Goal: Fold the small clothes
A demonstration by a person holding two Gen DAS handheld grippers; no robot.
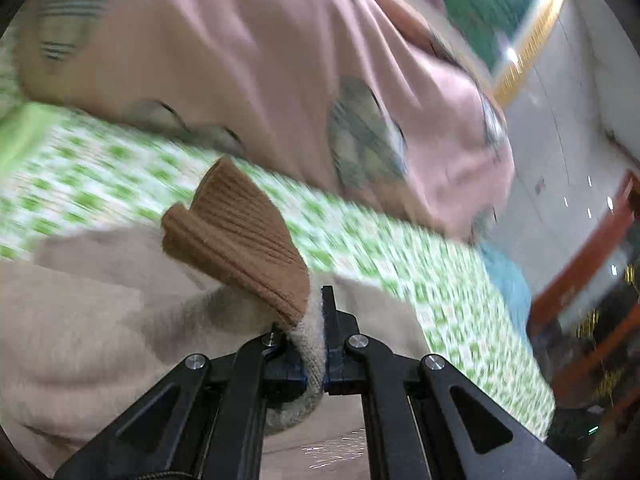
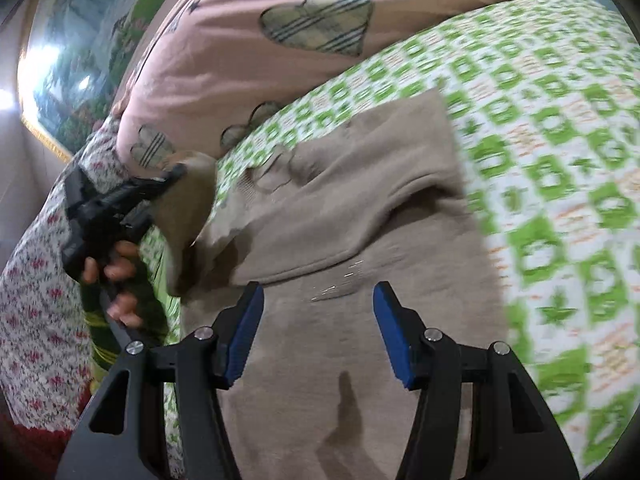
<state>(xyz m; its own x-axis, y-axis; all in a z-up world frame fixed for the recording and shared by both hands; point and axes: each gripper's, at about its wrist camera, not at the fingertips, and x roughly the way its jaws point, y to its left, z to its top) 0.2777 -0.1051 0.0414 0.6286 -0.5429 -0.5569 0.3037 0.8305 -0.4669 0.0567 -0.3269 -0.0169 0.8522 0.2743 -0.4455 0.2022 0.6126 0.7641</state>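
Green-and-white checked bedding [image 2: 560,140] covers the bed, with a pink heart-patterned quilt [image 2: 240,52] heaped along its far edge. Spread on the bedding lies a small beige knitted sweater [image 2: 360,208], body flat and one sleeve drawn out sideways, probably so it can be folded across the body. The left gripper [image 1: 308,332] has its jaws pressed together, pinching that sleeve just behind its brown ribbed cuff [image 1: 240,240], lifting it off the bed. The right gripper [image 2: 318,332] hovers over the sweater's lower body with jaws spread about halfway, holding nothing; I cannot tell whether they touch the fabric.
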